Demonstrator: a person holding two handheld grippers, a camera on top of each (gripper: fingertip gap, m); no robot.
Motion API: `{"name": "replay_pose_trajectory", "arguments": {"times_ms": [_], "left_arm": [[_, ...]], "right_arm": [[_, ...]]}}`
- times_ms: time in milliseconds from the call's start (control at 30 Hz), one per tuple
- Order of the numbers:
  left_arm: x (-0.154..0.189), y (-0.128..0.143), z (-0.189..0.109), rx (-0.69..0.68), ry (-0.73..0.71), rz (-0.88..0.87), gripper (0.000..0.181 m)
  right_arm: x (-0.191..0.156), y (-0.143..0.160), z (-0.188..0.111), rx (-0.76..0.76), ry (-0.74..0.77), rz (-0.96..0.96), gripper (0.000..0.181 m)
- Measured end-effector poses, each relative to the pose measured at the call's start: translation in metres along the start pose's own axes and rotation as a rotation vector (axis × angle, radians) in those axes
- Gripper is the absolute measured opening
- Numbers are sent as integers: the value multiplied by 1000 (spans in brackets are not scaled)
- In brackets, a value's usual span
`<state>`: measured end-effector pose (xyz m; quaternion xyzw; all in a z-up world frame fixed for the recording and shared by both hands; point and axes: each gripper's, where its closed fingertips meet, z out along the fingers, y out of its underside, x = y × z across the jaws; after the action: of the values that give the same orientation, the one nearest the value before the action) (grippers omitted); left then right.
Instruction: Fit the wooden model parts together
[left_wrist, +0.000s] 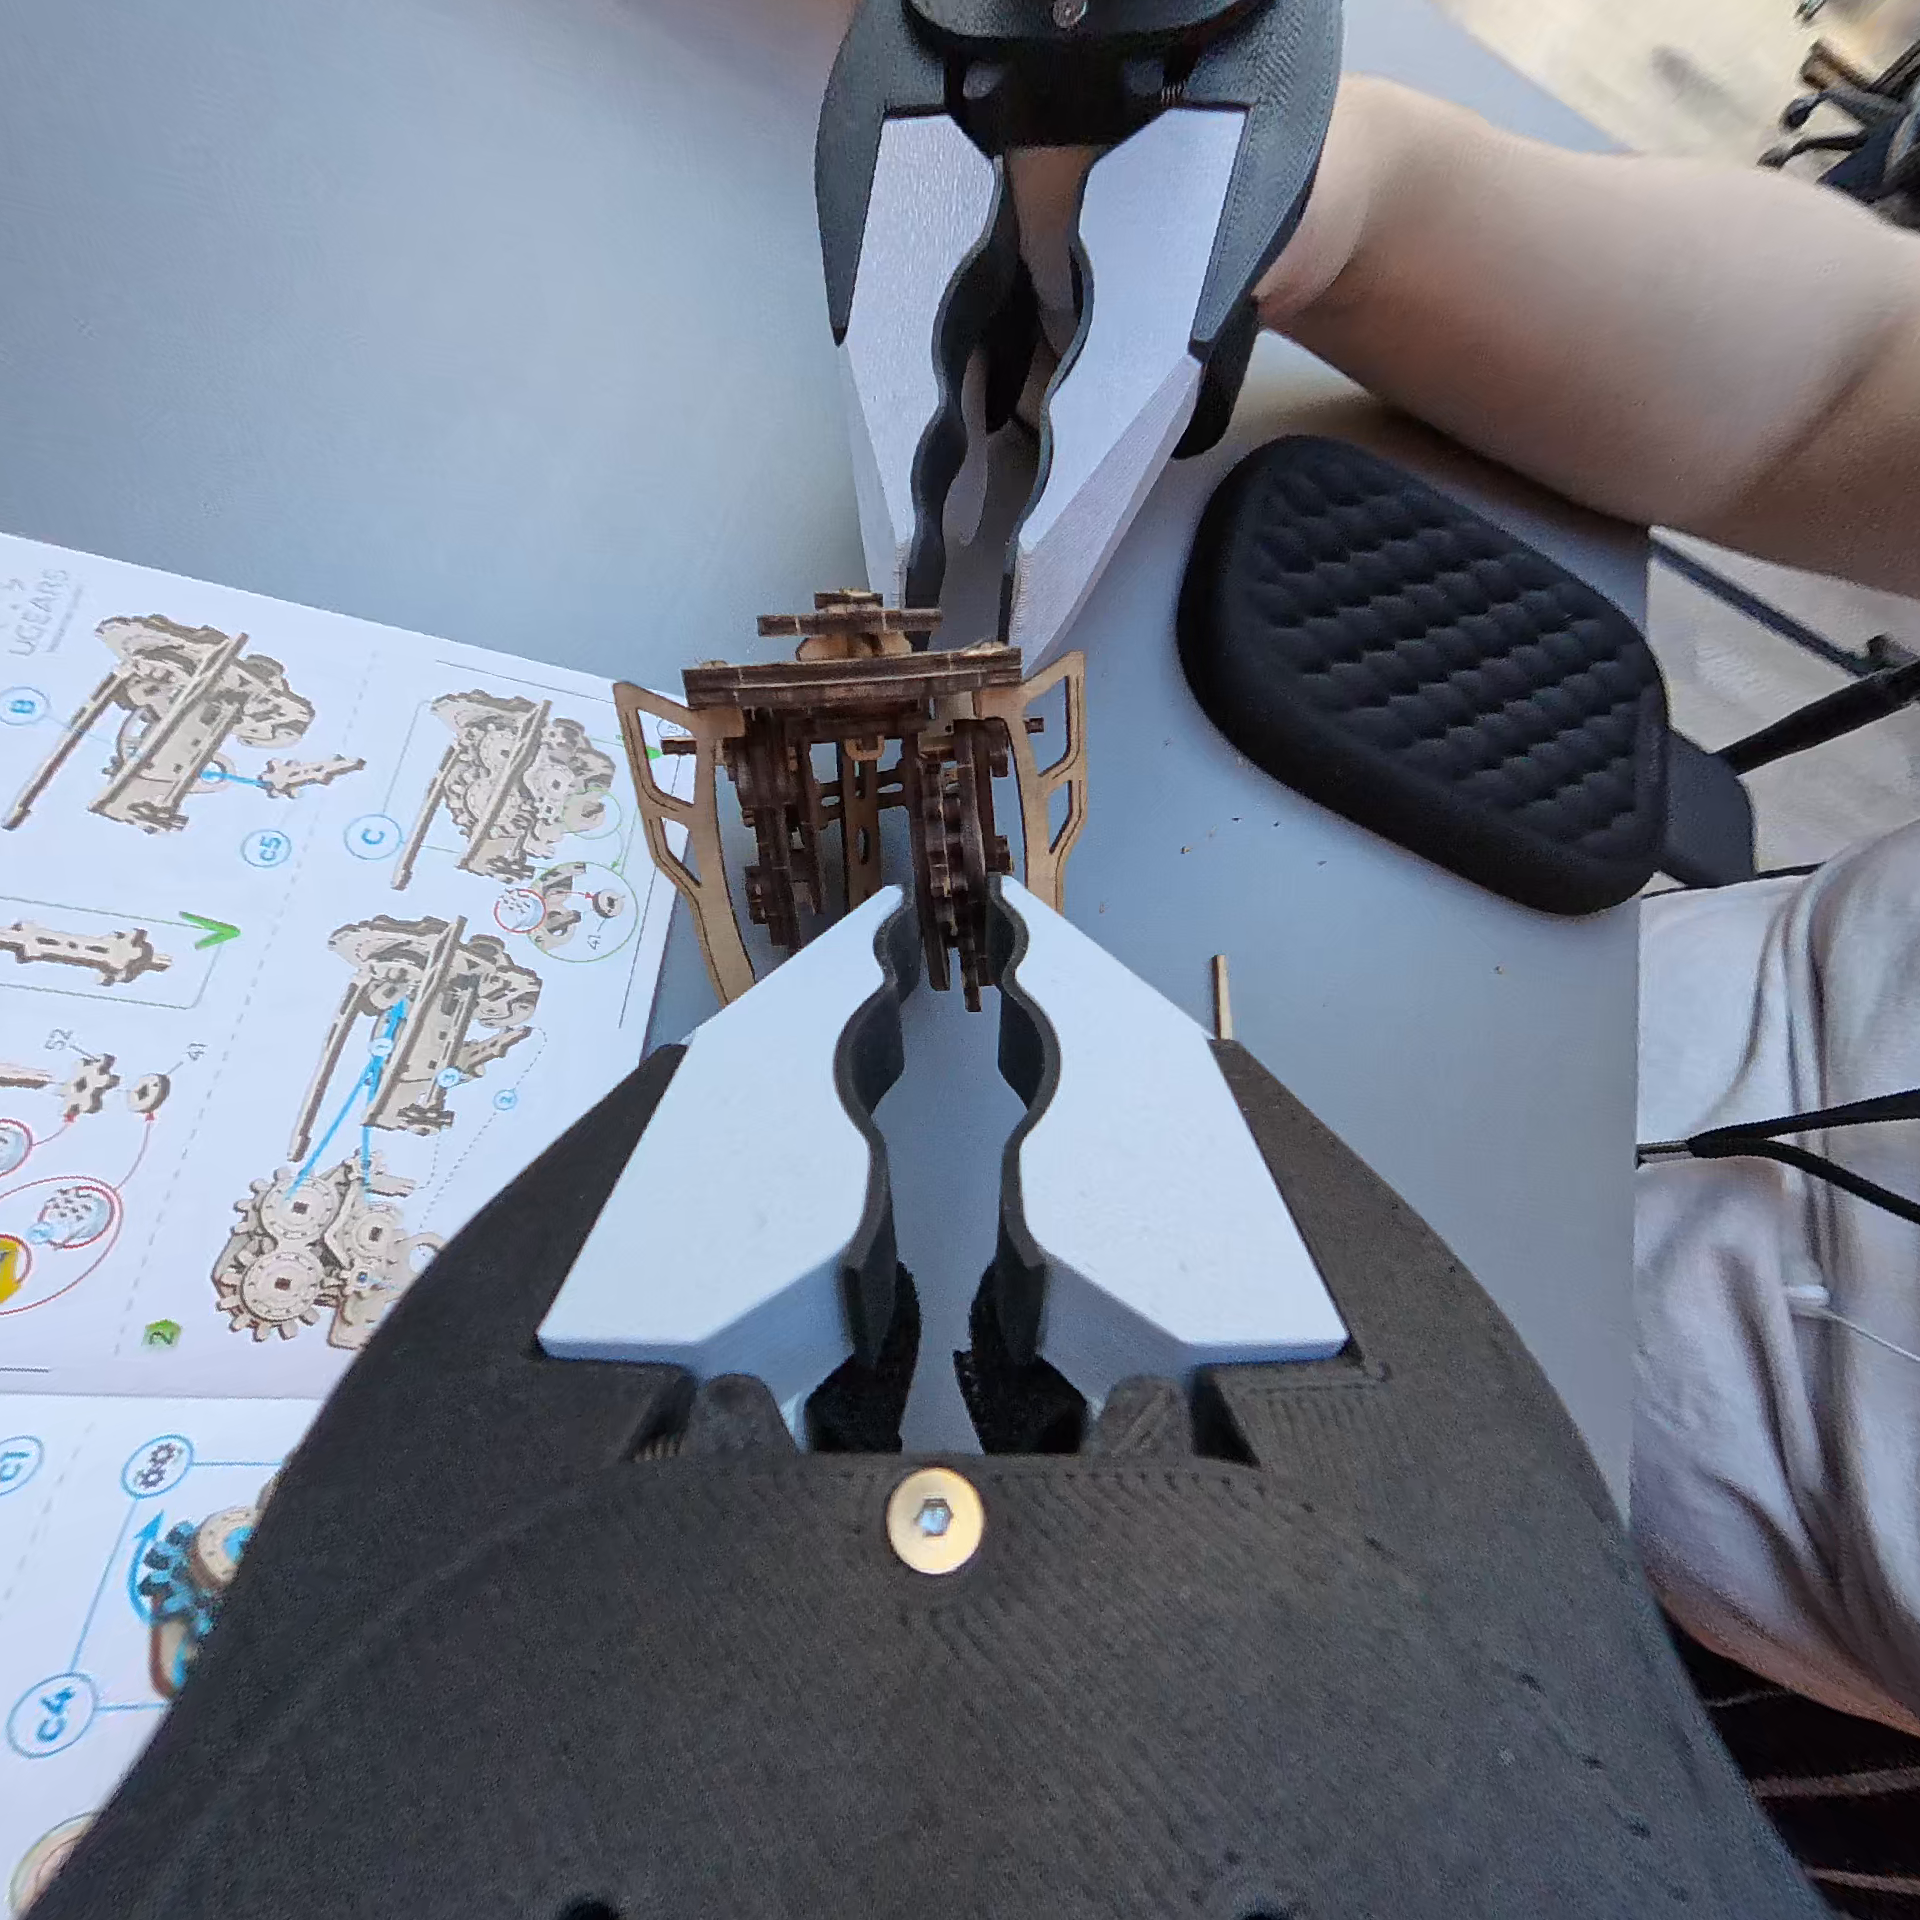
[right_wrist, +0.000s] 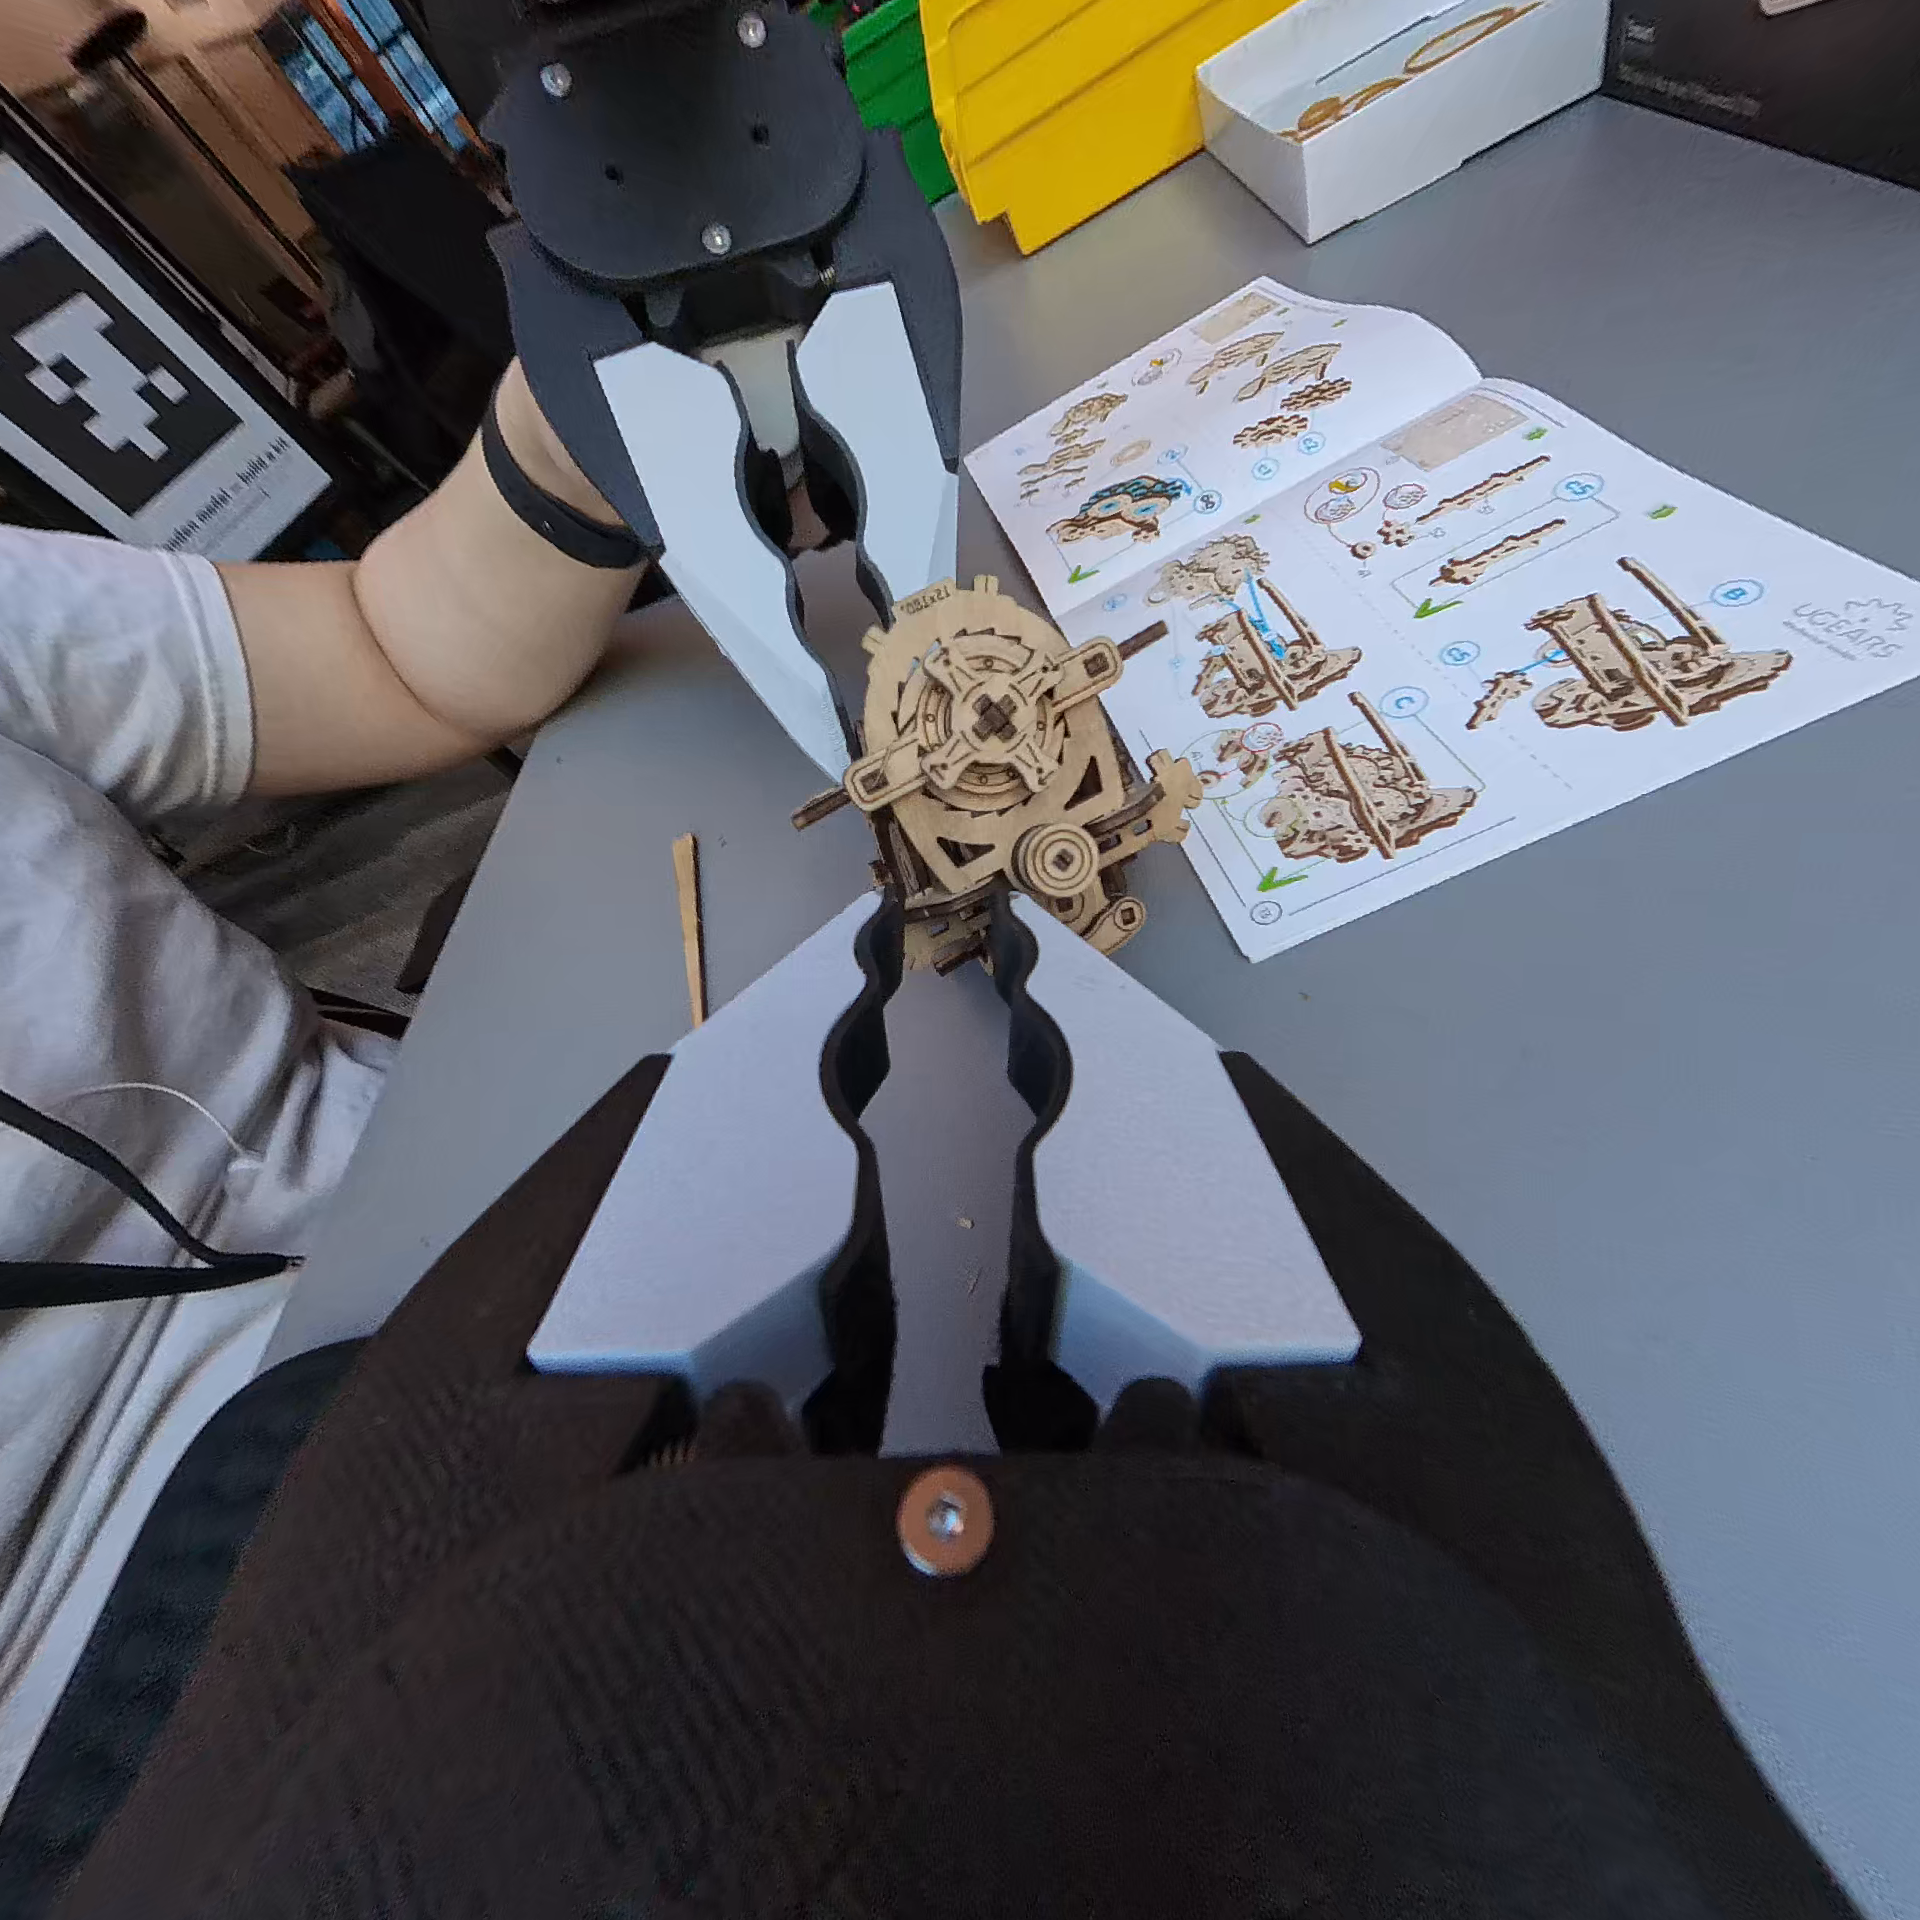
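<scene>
My left claw is clamped on the model's gear stack; my right claw grips its opposite end, tips closed on wood. I hold the model above the desk, a stick beside it, the instruction sheet beyond.

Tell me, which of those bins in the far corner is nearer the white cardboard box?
The yellow plastic bin: it sits right beside the white cardboard box, while the green plastic bin lies behind it, farther off.
</scene>
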<state>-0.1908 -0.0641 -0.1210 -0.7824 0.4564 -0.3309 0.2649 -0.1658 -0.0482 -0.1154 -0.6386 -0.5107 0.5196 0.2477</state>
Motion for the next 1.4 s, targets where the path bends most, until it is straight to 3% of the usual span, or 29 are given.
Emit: {"name": "replay_pose_trajectory", "arguments": {"times_ms": [200,333,500,767,1167,1400], "left_arm": [[7,-6,-8,97,142,-91,10],[3,-1,-4,80,124,-96,10],[-3,4,1,53,80,-95,10],[-6,2,4,55,73,-108,10],[-13,-1,5,84,56,-136,10],[-19,-5,0,123,58,-169,10]], "right_arm": [[-7,-16,-5,129,-136,168,14],[-2,-10,-2,90,-105,176,14],[1,-5,0,69,-70,167,28],[0,7,0,-21,59,-71,59],[31,12,2,-151,478,-512,38],[31,3,2,-107,545,-587,25]]}}
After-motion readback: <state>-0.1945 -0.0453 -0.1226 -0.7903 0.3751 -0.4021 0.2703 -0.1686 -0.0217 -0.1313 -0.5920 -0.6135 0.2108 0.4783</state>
